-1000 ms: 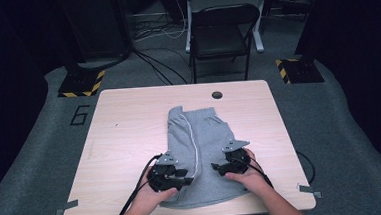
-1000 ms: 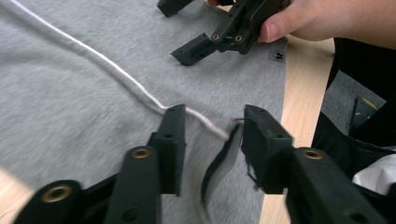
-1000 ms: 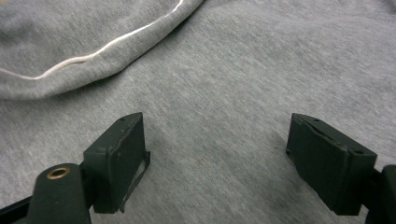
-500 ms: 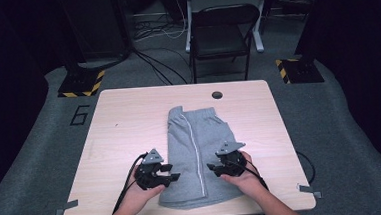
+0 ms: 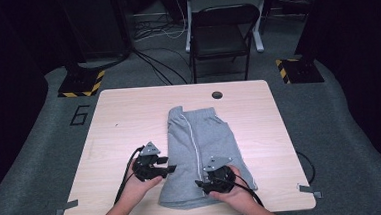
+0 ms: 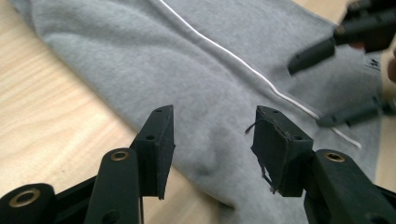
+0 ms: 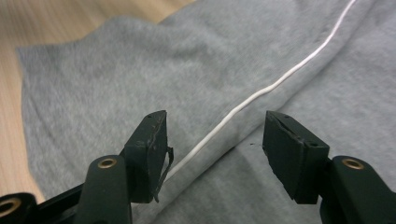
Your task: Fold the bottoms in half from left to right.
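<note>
Left hand-held gripper (image 5: 168, 169) open at shorts (image 5: 201, 152) edge; right hand-held gripper (image 5: 199, 183) open above.

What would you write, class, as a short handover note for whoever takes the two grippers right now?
Left gripper: open, over the shorts' left edge, nothing held.
Right gripper: open, over the white stripe near the hem, nothing held.
Shorts: folded lengthwise, flat mid-table, waistband at the far end.
Done: lengthwise fold.
Left: probably grip the near end and fold it towards the waistband.

High view above table (image 5: 128, 106) facing forward-down, both gripper views close, sharing grey shorts (image 5: 200, 137).
</note>
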